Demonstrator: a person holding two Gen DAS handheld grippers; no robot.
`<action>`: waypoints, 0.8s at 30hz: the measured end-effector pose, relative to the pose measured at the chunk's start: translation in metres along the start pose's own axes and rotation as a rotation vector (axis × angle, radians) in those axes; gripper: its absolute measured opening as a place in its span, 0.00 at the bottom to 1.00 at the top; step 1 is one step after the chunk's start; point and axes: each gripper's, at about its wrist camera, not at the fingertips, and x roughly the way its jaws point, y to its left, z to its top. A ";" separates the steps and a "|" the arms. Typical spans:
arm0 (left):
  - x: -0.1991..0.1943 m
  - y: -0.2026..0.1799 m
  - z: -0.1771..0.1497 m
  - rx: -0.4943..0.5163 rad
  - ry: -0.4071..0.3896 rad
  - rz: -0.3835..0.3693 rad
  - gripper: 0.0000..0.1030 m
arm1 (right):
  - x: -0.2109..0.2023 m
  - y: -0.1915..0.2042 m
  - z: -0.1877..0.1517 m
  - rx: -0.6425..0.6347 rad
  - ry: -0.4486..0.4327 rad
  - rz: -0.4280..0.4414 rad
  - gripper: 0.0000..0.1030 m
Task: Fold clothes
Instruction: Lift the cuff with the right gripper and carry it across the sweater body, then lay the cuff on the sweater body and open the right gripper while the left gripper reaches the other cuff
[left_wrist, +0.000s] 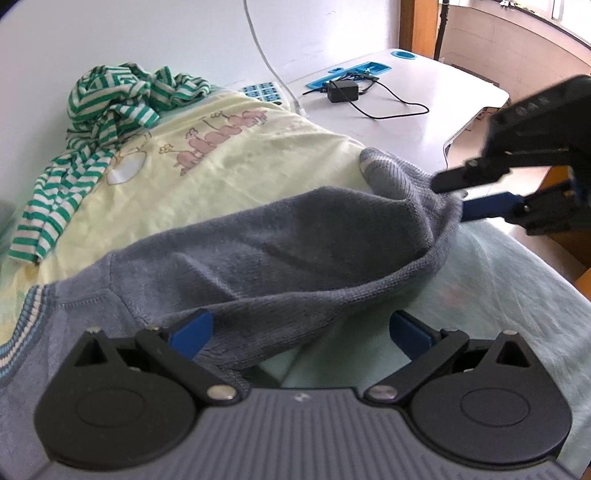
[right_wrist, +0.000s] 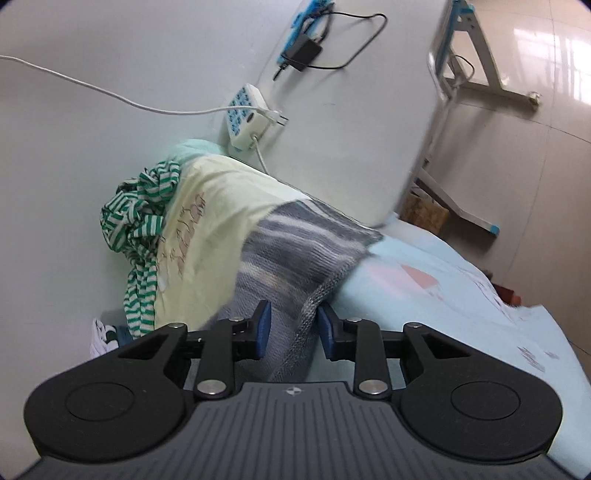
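Observation:
A grey knit sweater (left_wrist: 295, 240) lies bunched over a pale yellow printed shirt (left_wrist: 240, 166) and a mint cloth (left_wrist: 498, 295). My left gripper (left_wrist: 301, 332) stands wide open low over it, and a fold of the sweater runs across between its blue pads. My right gripper (left_wrist: 460, 195) comes in from the right at the sweater's far corner. In the right wrist view the right gripper (right_wrist: 294, 326) has its jaws parted, with the sweater's (right_wrist: 288, 236) ribbed hem lying between the pads, which do not squeeze it. The yellow shirt (right_wrist: 207, 236) lies to its left.
A crumpled green-and-white striped garment (left_wrist: 110, 107) sits at the far left, on the yellow shirt's edge. On the white table (left_wrist: 424, 122) beyond lie a power strip (right_wrist: 245, 112) with a white cable and a black adapter (left_wrist: 343, 90) with its cord. The table's edge and floor are to the right.

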 end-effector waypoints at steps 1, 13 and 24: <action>-0.001 0.002 0.000 -0.008 -0.002 0.002 0.99 | 0.002 0.002 0.000 -0.008 -0.010 0.000 0.30; -0.037 0.075 -0.044 -0.277 -0.013 0.069 0.99 | -0.008 0.078 -0.026 -0.442 -0.135 0.033 0.08; -0.096 0.168 -0.114 -0.530 -0.046 0.209 0.99 | 0.050 0.165 -0.137 -0.969 0.037 0.194 0.08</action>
